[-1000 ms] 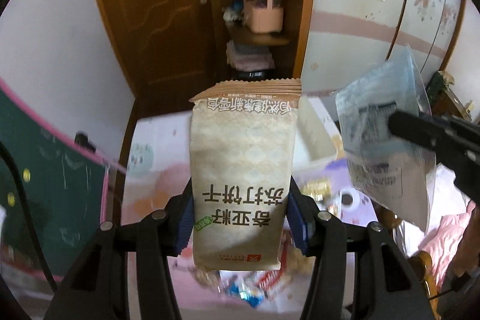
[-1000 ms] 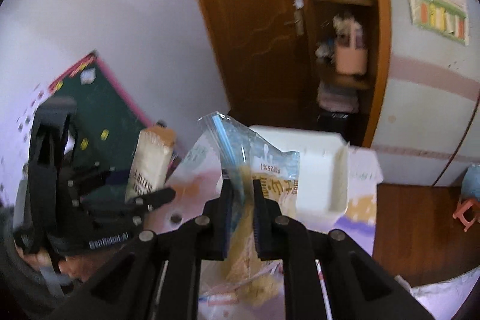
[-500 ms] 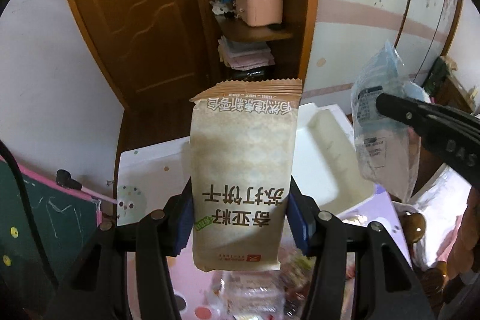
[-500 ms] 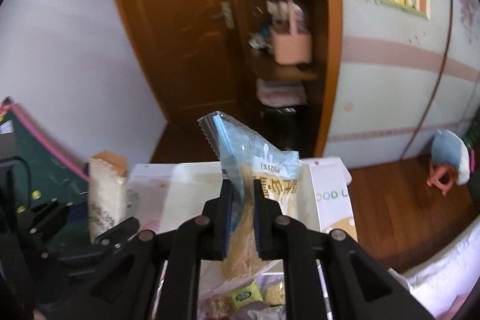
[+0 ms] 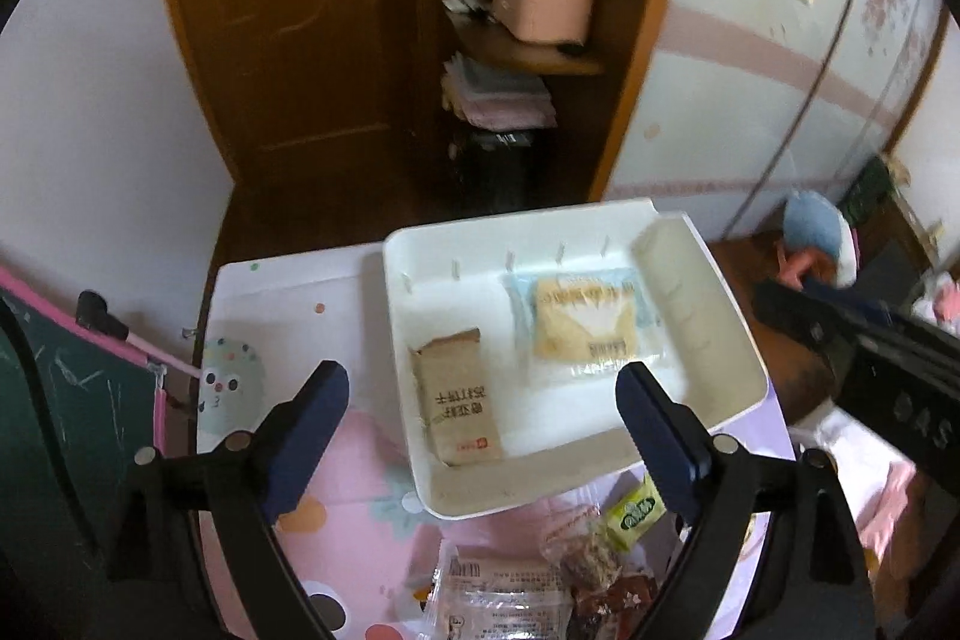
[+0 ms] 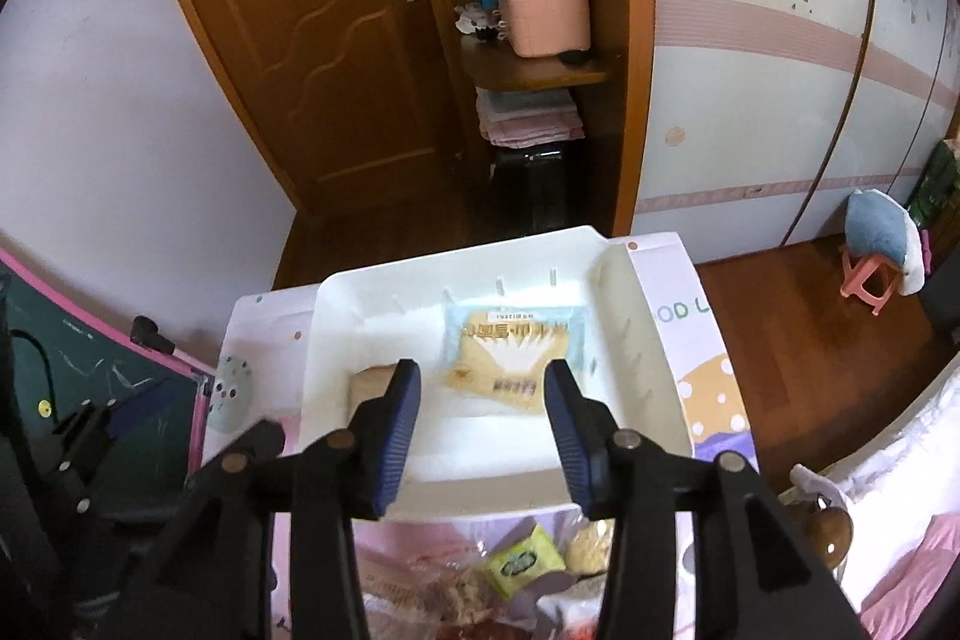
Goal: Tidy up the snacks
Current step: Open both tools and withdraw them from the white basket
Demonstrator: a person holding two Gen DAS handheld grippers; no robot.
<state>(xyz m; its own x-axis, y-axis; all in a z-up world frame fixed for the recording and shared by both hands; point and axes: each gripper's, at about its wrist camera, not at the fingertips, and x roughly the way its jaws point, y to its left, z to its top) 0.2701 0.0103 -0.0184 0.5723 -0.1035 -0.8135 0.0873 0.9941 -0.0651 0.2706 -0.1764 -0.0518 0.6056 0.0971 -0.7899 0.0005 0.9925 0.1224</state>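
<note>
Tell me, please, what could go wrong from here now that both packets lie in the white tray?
The white tray overhangs the table's far edge, so a nudge might tip it. The brown cracker packet lies near the tray's low front lip and could slide out. The remaining snacks are piled and overlapping, so the left gripper may grab two together.

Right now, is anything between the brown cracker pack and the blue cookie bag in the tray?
No. In the left wrist view, only bare white tray floor separates the brown cracker pack from the blue cookie bag.
</note>
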